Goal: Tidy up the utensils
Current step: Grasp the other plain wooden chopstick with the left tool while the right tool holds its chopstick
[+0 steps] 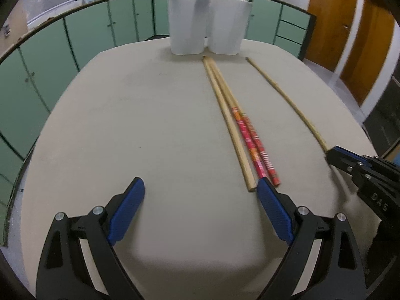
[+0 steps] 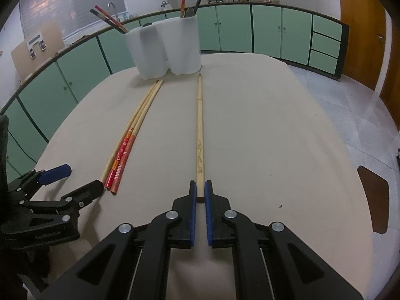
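A white two-compartment utensil holder [image 1: 208,23] [image 2: 166,47] stands at the table's far edge with several chopsticks sticking out of it. A plain wooden chopstick [image 2: 199,130] [image 1: 287,101] lies on the table; my right gripper [image 2: 199,190] [image 1: 335,156] is shut on its near end. Left of it lie a plain wooden chopstick [image 1: 228,125] and two red-patterned chopsticks [image 1: 252,137] [image 2: 125,150], side by side. My left gripper [image 1: 200,195] [image 2: 75,180] is open and empty; its right finger sits just at their near ends.
The beige table [image 1: 125,125] [image 2: 275,137] holds only these items. Green cabinets [image 1: 50,62] run behind it, wooden doors [image 1: 350,25] stand at the right. A brown chair seat [image 2: 375,200] shows beyond the table's right edge.
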